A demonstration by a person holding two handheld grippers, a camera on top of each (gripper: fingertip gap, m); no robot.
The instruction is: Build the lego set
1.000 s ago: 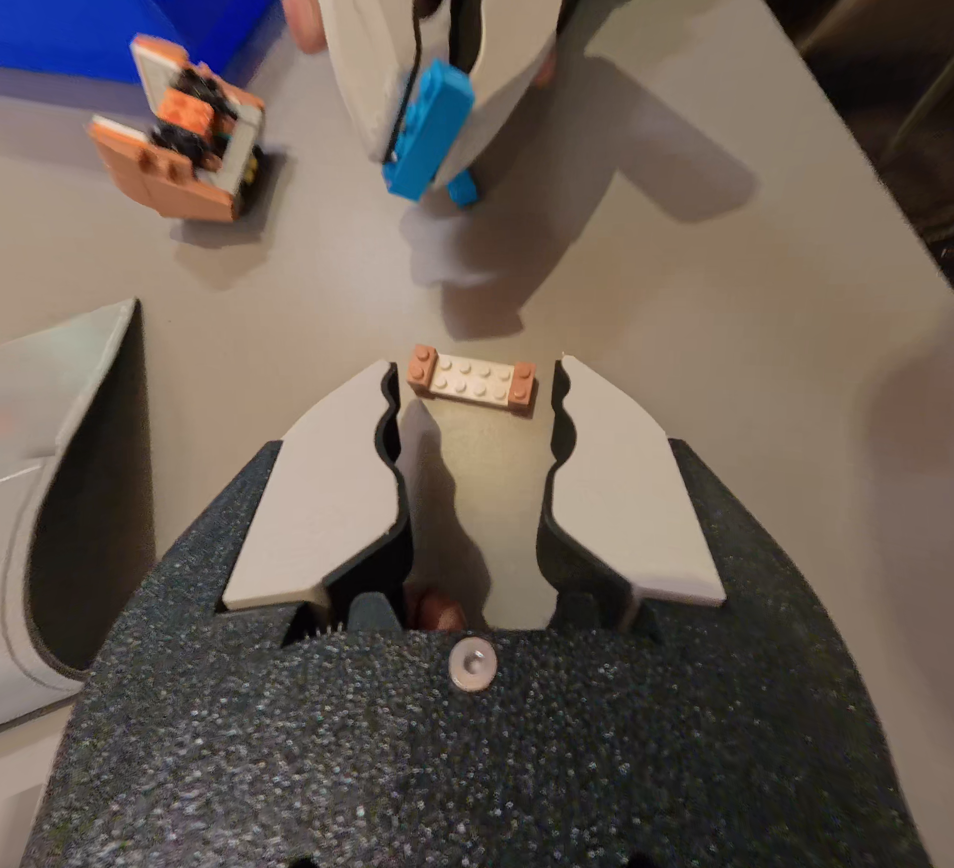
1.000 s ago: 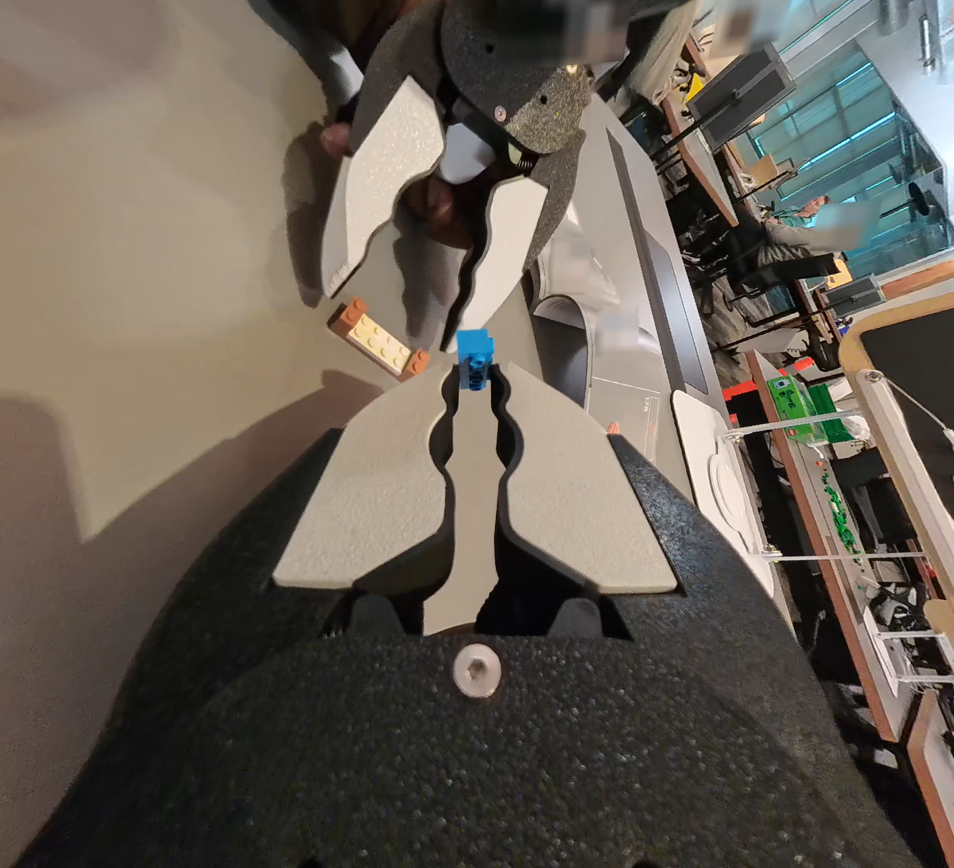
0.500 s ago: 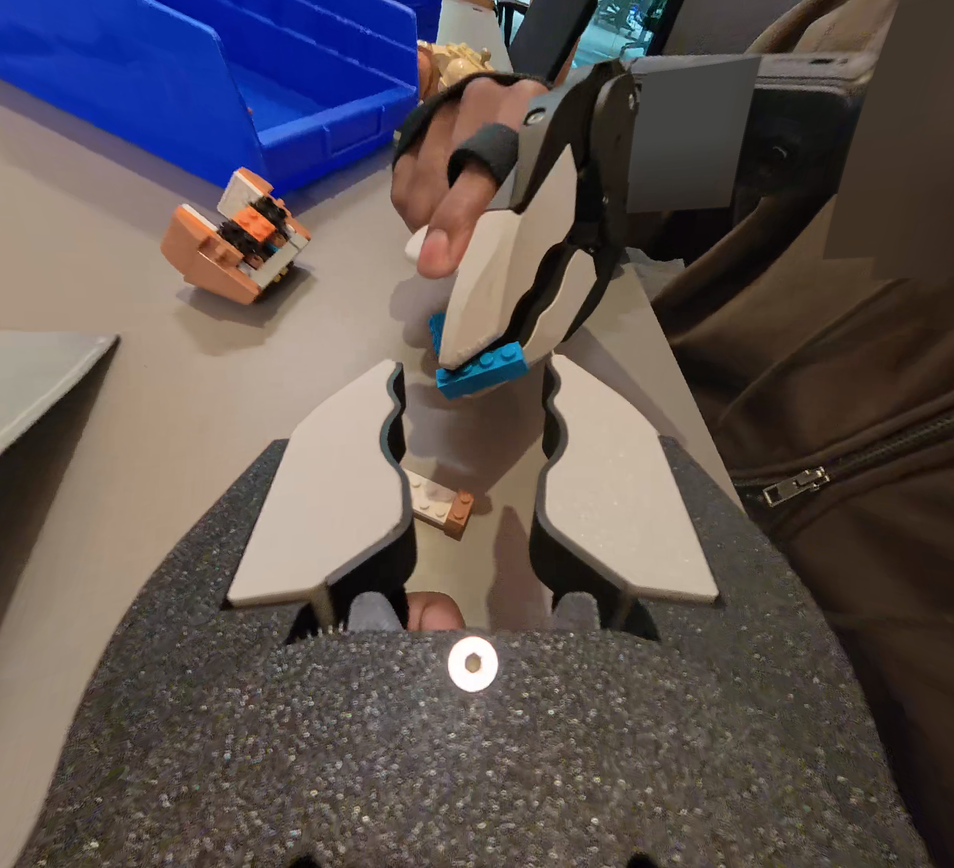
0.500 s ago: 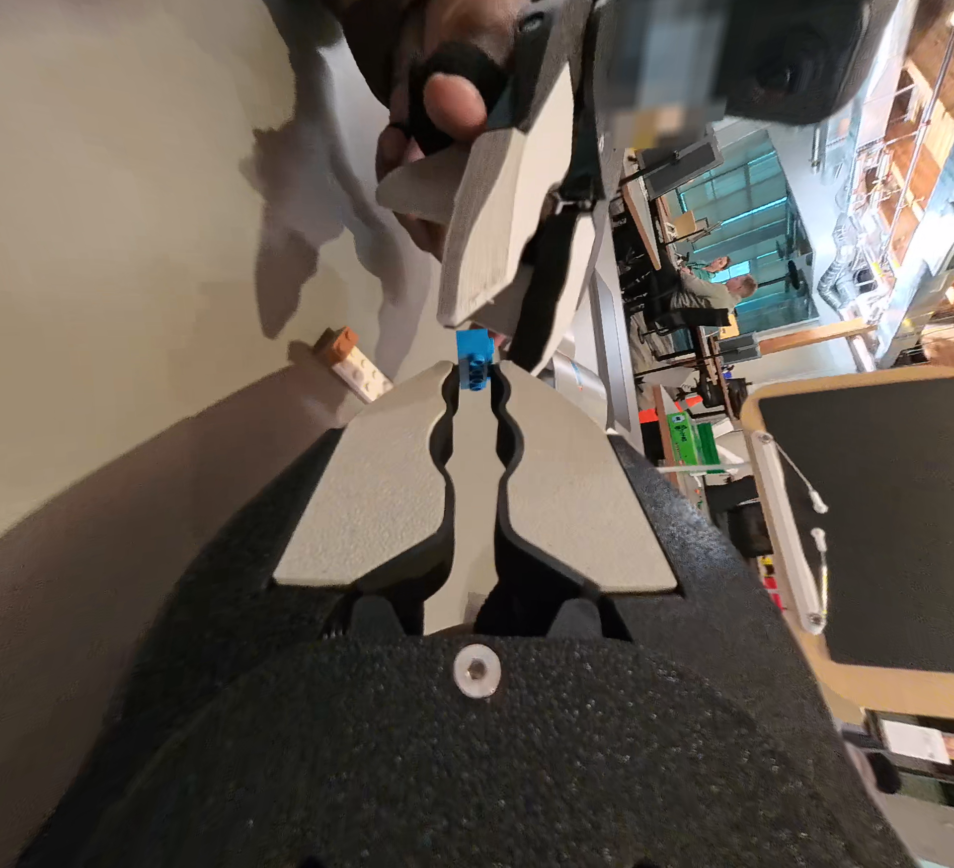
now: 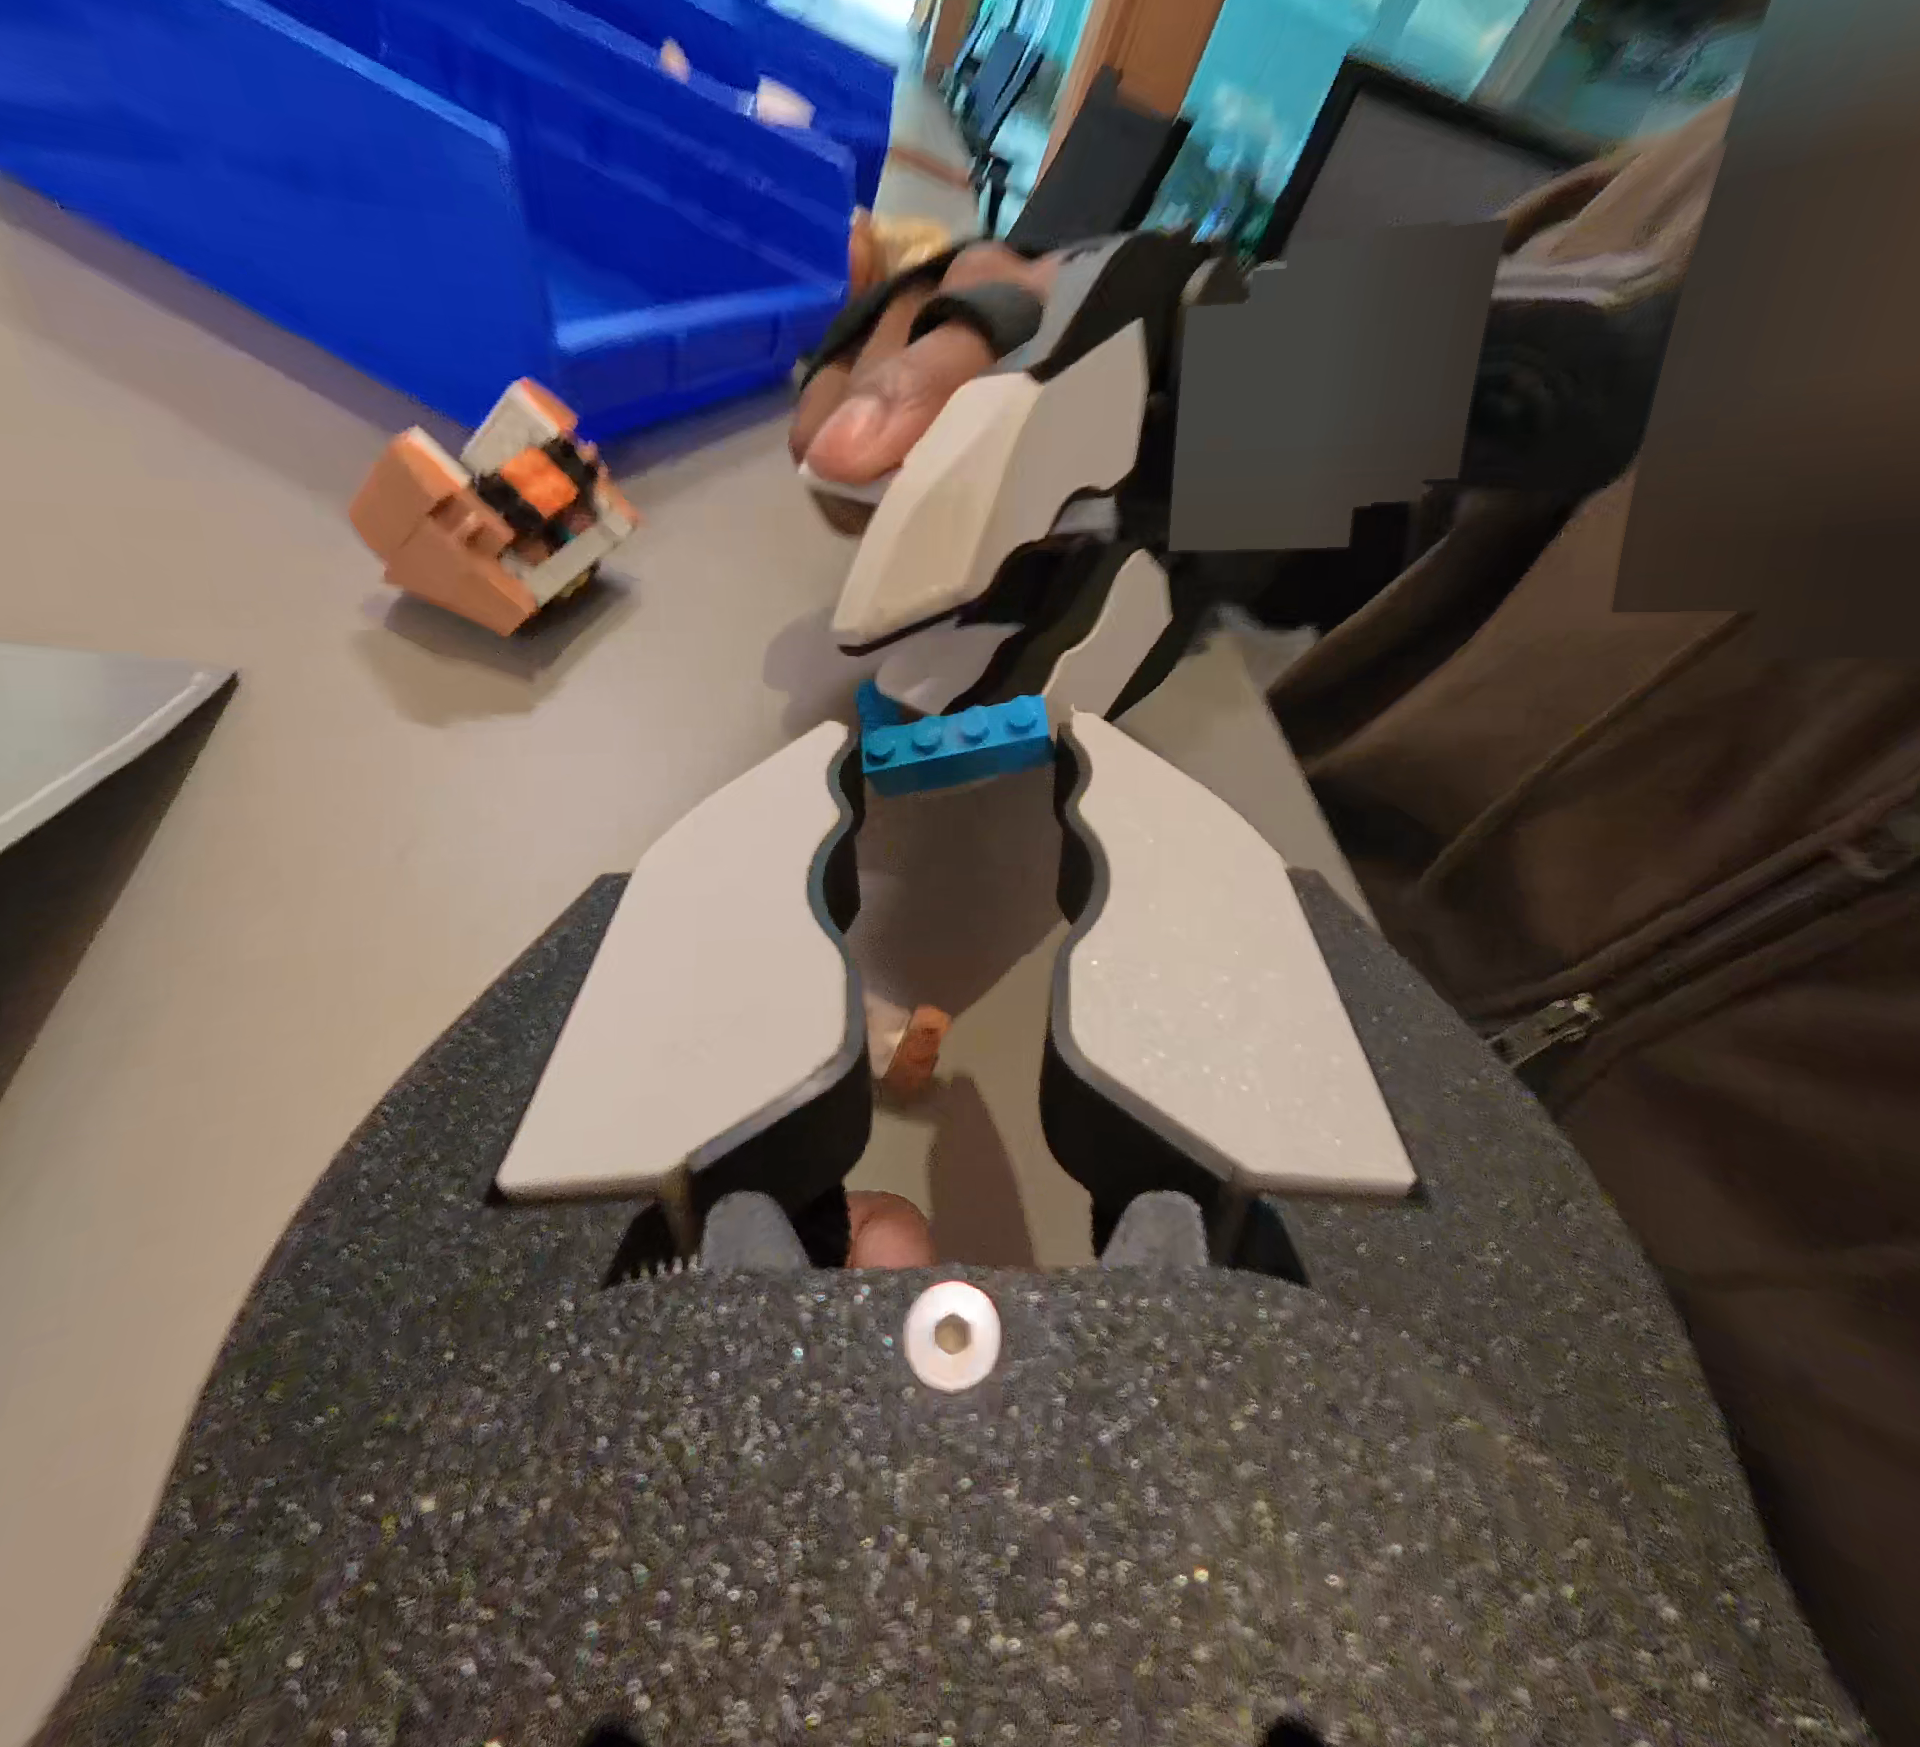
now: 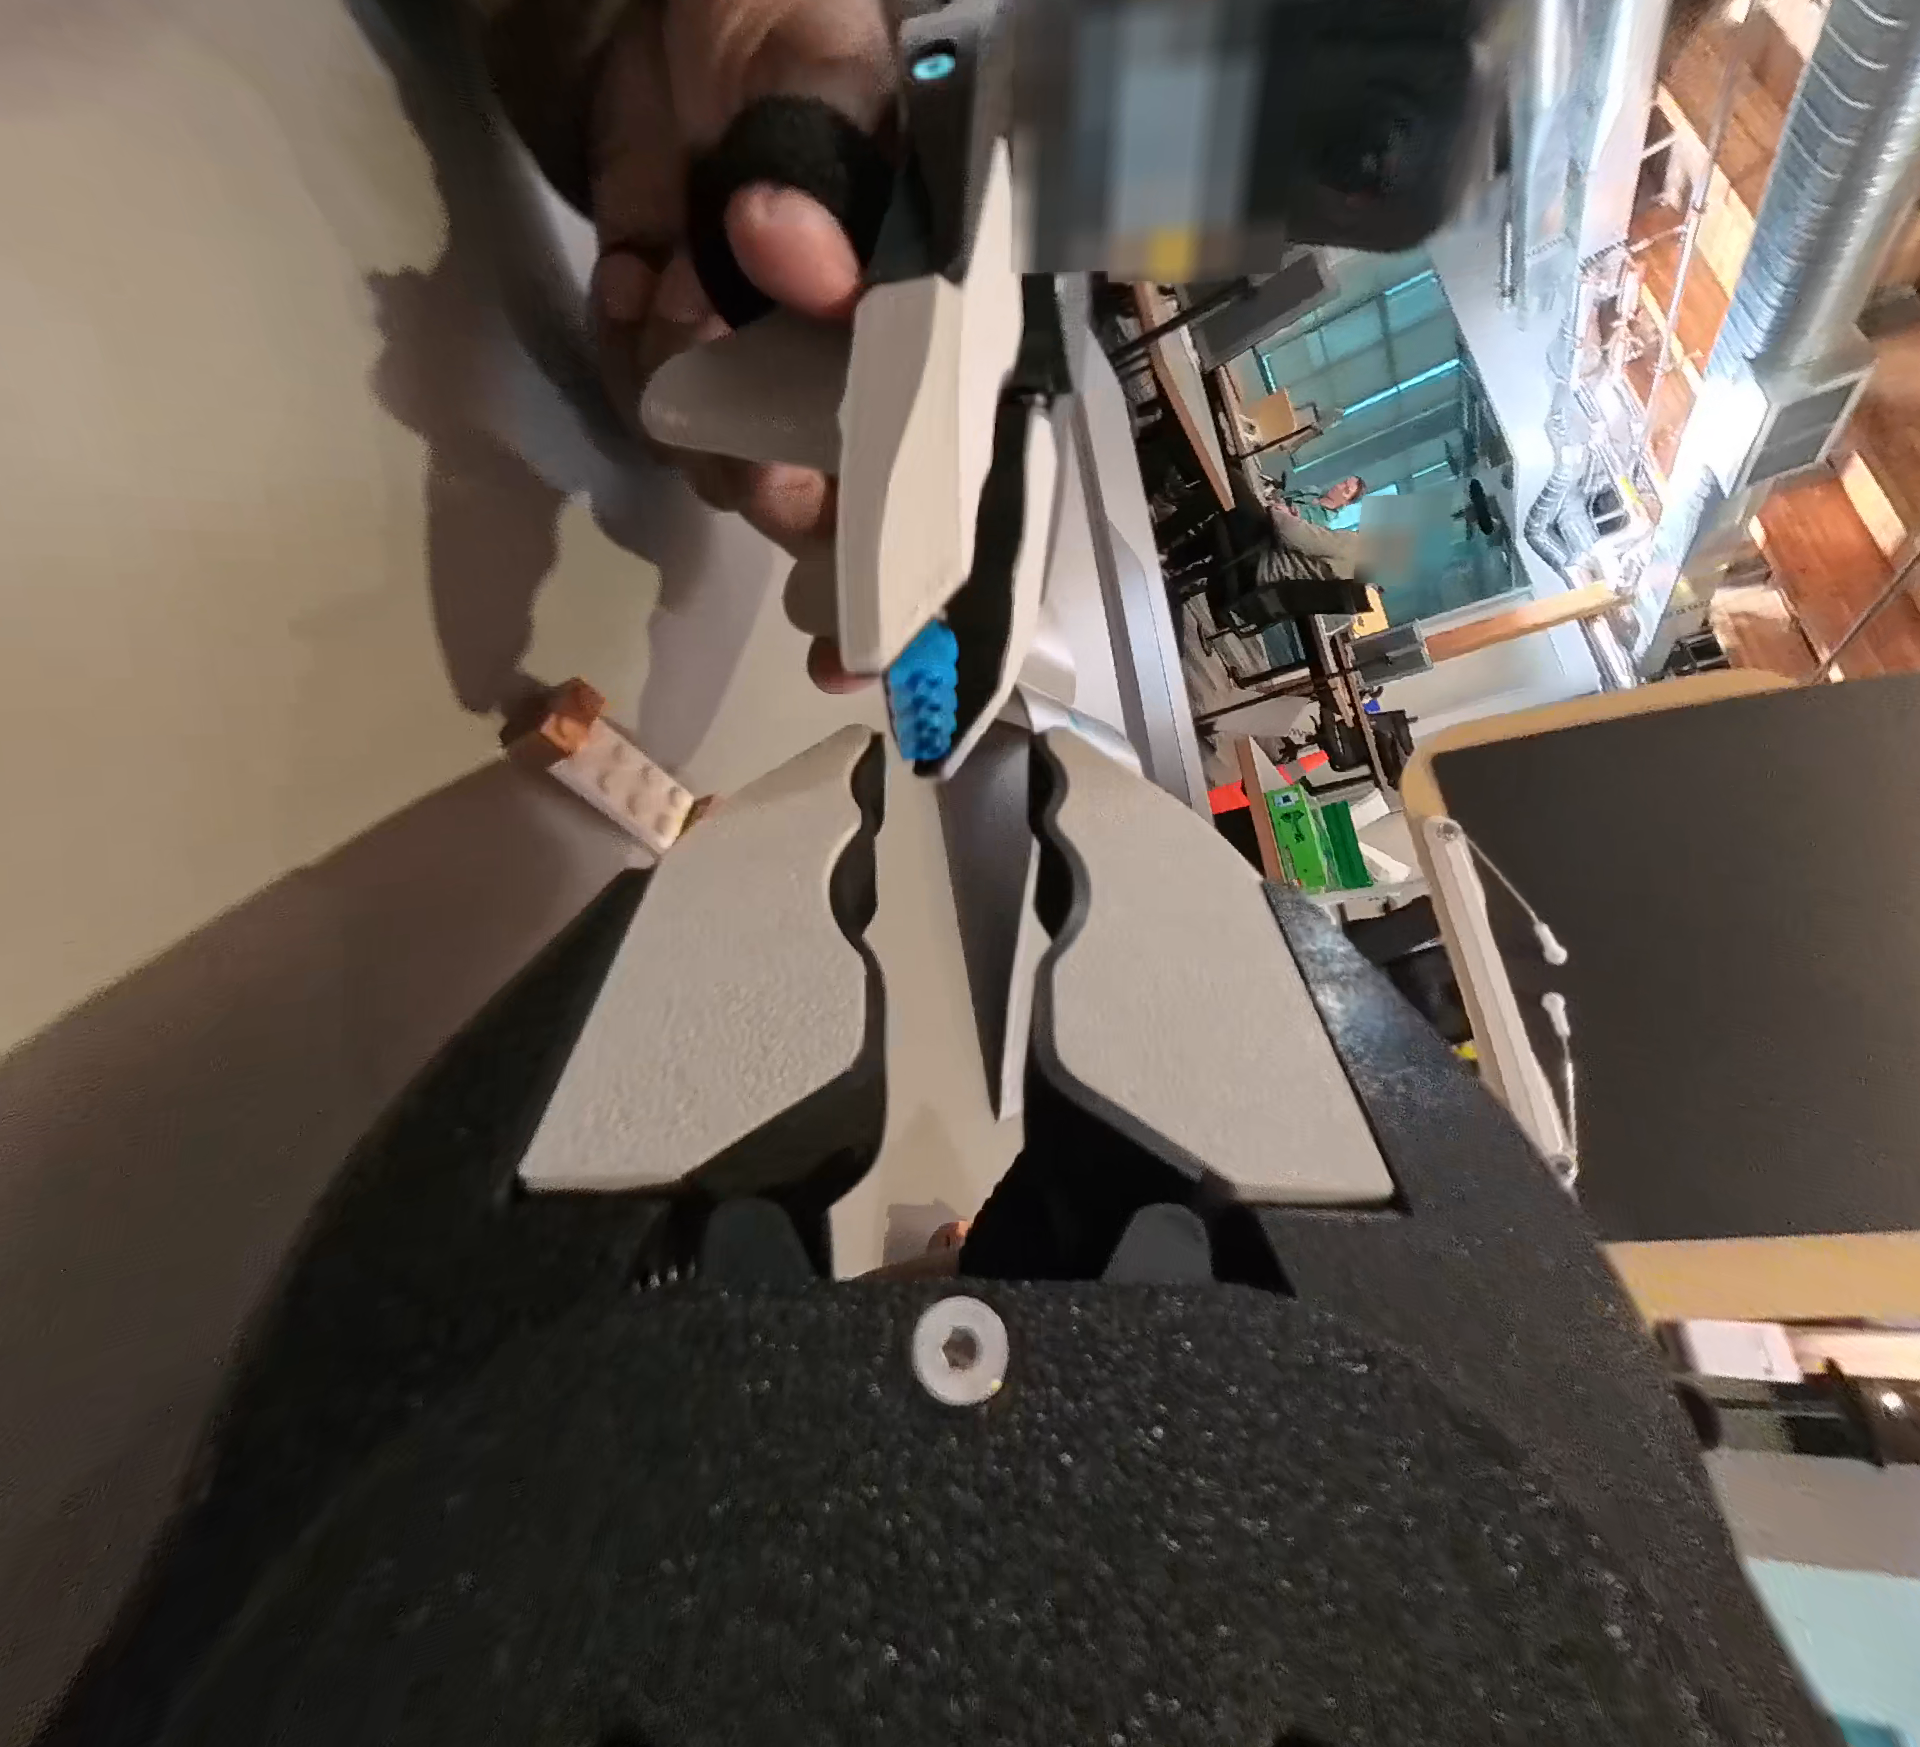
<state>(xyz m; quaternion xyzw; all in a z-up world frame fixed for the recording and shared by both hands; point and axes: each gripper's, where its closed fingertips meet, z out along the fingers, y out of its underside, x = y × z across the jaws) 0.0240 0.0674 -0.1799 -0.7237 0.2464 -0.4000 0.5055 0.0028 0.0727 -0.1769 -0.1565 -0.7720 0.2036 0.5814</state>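
A blue brick (image 5: 956,752) sits crosswise between the tips of my left gripper (image 5: 956,729), which is shut on it above the table. The right wrist view shows the same brick (image 6: 923,695) clamped in the left gripper (image 6: 920,715). My right gripper (image 6: 956,747) is open, its fingers on either side of the left gripper's tip and off the brick. It also shows in the left wrist view (image 5: 940,663), just behind the brick. A white plate with brown ends (image 6: 613,767) lies on the table (image 6: 208,554) below; in the left wrist view (image 5: 914,1037) it is mostly hidden.
A partly built orange, tan and black model (image 5: 499,508) lies on its side at the back left. Blue bins (image 5: 416,191) stand behind it. A grey tray edge (image 5: 83,731) is at the left. A person's brown jacket (image 5: 1662,866) fills the right.
The blue brick went from my right gripper to my left. The left gripper rose from over the white plate and shut on the brick; the right gripper opened.
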